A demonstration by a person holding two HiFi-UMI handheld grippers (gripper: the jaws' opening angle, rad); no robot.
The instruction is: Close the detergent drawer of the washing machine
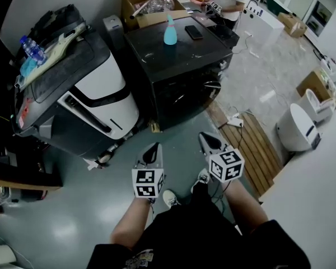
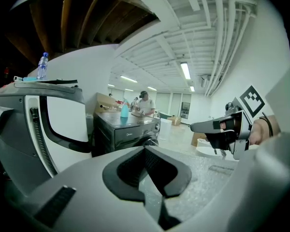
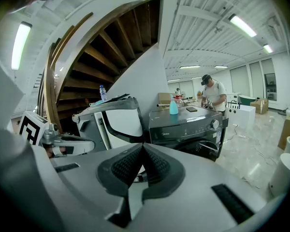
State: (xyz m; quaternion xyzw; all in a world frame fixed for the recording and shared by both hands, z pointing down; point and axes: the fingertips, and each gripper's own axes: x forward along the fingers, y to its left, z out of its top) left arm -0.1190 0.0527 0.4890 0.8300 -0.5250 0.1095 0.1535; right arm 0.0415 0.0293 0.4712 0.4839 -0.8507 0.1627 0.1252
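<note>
A black washing machine [image 1: 173, 74] stands on the floor ahead of both grippers and well apart from them, with its front turned toward them. The left gripper [image 1: 153, 153] and right gripper [image 1: 211, 143] hang side by side in the air. Each has its jaws pressed together and grips nothing.

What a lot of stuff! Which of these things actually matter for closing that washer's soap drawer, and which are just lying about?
For the job:
- washing machine
- left gripper and right gripper, both shut and empty

Just lying about:
- blue bottle and phone on the machine's top
- cardboard box
- water bottle
- power strip
</note>
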